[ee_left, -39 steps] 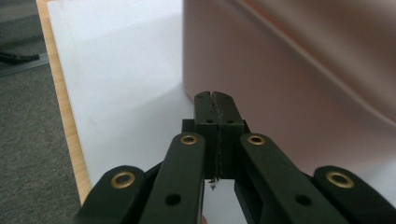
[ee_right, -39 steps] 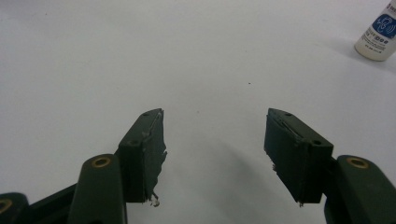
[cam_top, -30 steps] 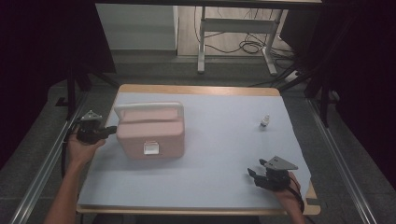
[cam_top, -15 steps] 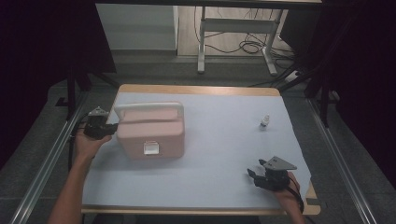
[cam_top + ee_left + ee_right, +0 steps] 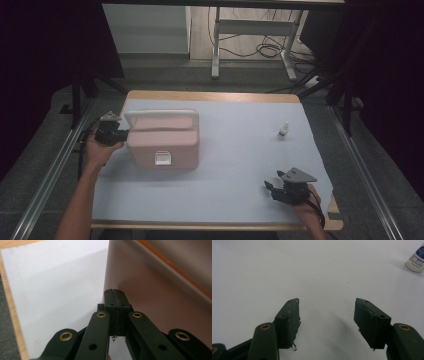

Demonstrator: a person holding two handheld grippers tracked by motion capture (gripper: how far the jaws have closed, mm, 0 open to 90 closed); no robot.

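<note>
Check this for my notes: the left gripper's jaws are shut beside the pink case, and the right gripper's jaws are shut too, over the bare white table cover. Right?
Not quite. The right gripper is open: the right gripper view shows its jaws standing wide apart over the white table cover. The rest holds: the left gripper has its jaws shut, beside the pink case.

Left gripper (image 5: 121, 134): we see its black jaws pressed fully together, forearm stretched forward.
Right gripper (image 5: 269, 187): our jaws stand wide apart, hand low and level.
</note>
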